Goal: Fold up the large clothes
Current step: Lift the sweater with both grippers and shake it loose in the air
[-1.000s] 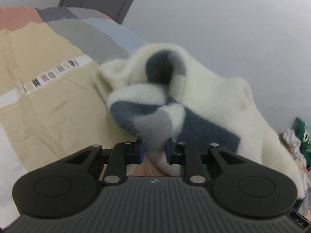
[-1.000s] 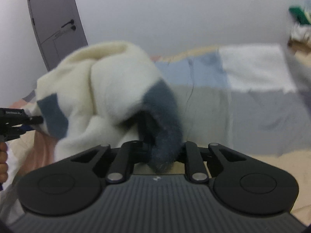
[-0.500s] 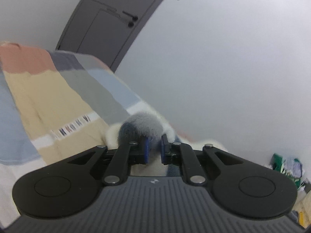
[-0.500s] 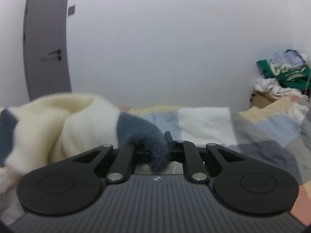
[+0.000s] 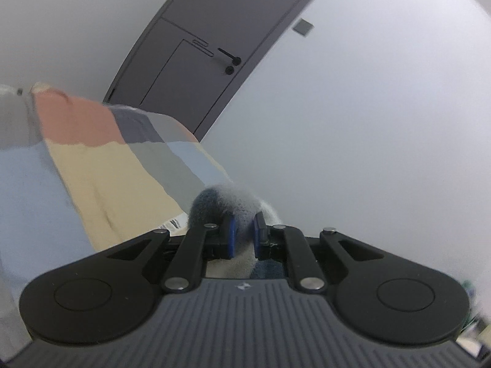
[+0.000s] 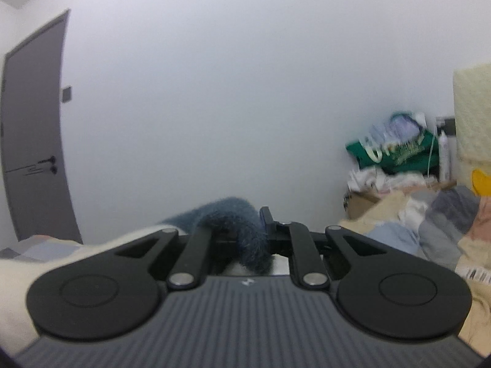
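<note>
A fluffy cream sweater with dark blue and grey patches is lifted off the bed by both grippers. In the left wrist view, my left gripper (image 5: 244, 221) is shut on a grey-blue fold of the sweater (image 5: 221, 197), which bulges above the blue pads; the rest hangs hidden below. In the right wrist view, my right gripper (image 6: 251, 224) is shut on a dark blue fuzzy edge of the sweater (image 6: 233, 211), and cream fabric (image 6: 18, 276) trails off to the lower left. Both grippers point nearly level toward the wall.
A bed with a patchwork cover (image 5: 92, 165) of beige, grey, blue and pink lies below on the left. A grey door (image 5: 214, 46) stands in the white wall. A pile of clothes and bags (image 6: 396, 159) sits in the right corner, near a yellow cushion (image 6: 472, 116).
Both grippers rose and tilted up with the sweater still pinched. The garment's bulk dropped out of view below them, and the wall and door now fill both views.
</note>
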Demonstrator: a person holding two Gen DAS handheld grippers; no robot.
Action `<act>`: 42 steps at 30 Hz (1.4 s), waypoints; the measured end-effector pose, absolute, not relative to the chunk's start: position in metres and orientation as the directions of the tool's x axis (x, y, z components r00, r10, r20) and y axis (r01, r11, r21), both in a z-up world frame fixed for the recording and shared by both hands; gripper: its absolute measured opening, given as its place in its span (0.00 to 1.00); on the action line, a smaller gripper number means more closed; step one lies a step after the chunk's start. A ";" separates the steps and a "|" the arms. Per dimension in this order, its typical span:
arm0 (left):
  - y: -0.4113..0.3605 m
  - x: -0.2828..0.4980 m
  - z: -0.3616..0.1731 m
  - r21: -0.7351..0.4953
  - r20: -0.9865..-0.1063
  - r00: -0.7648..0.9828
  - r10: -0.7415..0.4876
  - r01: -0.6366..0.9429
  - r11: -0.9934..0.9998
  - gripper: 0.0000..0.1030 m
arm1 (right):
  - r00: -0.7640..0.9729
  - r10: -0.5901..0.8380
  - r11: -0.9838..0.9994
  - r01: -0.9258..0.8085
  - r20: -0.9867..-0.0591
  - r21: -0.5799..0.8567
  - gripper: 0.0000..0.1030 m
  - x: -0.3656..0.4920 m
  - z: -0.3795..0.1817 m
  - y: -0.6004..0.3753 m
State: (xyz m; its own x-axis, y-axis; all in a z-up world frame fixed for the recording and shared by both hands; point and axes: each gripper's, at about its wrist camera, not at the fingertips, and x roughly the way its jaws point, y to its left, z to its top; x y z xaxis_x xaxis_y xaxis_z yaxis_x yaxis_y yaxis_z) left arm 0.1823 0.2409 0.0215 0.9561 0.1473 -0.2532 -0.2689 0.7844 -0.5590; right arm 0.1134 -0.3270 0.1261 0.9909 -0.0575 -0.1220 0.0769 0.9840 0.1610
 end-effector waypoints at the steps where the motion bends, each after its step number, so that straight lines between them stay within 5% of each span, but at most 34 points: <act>1: 0.239 0.191 0.018 -0.530 -0.270 0.951 0.149 -0.276 0.802 0.13 | 0.985 -0.061 0.985 0.087 -0.164 0.152 0.14 0.123 0.122 -0.328; 7: 0.230 0.246 -0.029 -0.359 -0.489 0.859 0.148 -0.353 0.864 0.14 | 0.859 -0.062 0.989 0.122 -0.509 0.085 0.14 0.206 0.042 -0.336; 12: 0.223 0.272 -0.058 -0.297 -0.564 0.810 0.160 -0.380 0.876 0.15 | 0.762 -0.014 0.972 0.161 -0.647 0.169 0.17 0.242 -0.009 -0.342; 16: 0.217 0.274 -0.057 -0.282 -0.572 0.802 0.170 -0.387 0.878 0.24 | 0.748 -0.003 0.969 0.167 -0.663 0.184 0.20 0.242 -0.020 -0.339; 18: 0.210 0.269 -0.055 -0.278 -0.579 0.799 0.165 -0.383 0.881 0.43 | 0.751 -0.004 0.965 0.177 -0.661 0.195 0.24 0.237 -0.014 -0.340; 19: 0.216 0.273 -0.056 -0.270 -0.586 0.791 0.175 -0.394 0.879 0.64 | 0.750 -0.006 0.962 0.184 -0.661 0.201 0.27 0.235 -0.009 -0.341; 20: 0.218 0.272 -0.053 -0.258 -0.596 0.779 0.195 -0.417 0.872 0.72 | 0.751 -0.008 0.959 0.193 -0.661 0.207 0.37 0.231 -0.005 -0.342; 23: 0.212 0.254 -0.043 -0.282 -0.622 0.759 0.192 -0.445 0.850 0.73 | 0.753 -0.008 0.948 0.214 -0.658 0.234 0.57 0.214 0.005 -0.347; 29: 0.188 0.206 -0.023 -0.375 -0.632 0.765 0.123 -0.441 0.816 0.74 | 0.776 0.072 0.912 0.203 -0.627 0.356 0.77 0.162 0.025 -0.348; 42: 0.108 0.148 -0.063 -0.555 -0.696 0.699 -0.163 -0.381 0.740 0.74 | 0.724 0.430 0.803 -0.034 -0.539 0.594 0.78 0.098 0.027 -0.302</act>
